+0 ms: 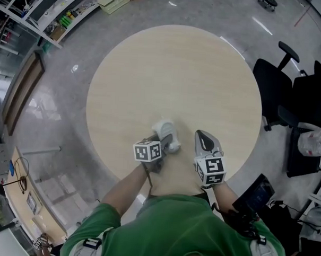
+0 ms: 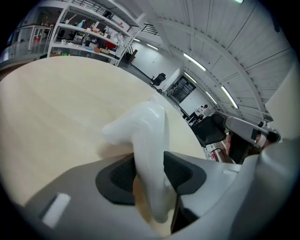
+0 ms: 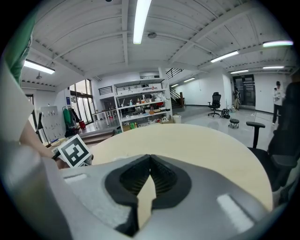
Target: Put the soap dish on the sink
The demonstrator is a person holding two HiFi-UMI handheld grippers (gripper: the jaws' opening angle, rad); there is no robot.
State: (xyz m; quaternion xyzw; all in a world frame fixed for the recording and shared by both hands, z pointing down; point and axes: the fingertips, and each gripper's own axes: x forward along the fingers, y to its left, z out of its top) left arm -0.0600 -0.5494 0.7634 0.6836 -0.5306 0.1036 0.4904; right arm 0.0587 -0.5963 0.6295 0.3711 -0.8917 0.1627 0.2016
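Observation:
The white soap dish (image 1: 164, 128) lies near the front edge of the round wooden table (image 1: 173, 72). My left gripper (image 1: 168, 142) is on it. In the left gripper view the soap dish (image 2: 145, 136) stands on edge between the two dark pads (image 2: 119, 176), which touch it on both sides; its lower end is at the tabletop. My right gripper (image 1: 204, 140) hovers just right of it, apart from the dish. In the right gripper view the right gripper (image 3: 150, 161) is shut with nothing in it. No sink shows in any view.
Black office chairs (image 1: 282, 87) stand right of the table. A shelf unit (image 1: 59, 14) runs along the upper left. A plastic bottle (image 1: 314, 142) and dark gear sit at the right edge. The table surface holds only the soap dish.

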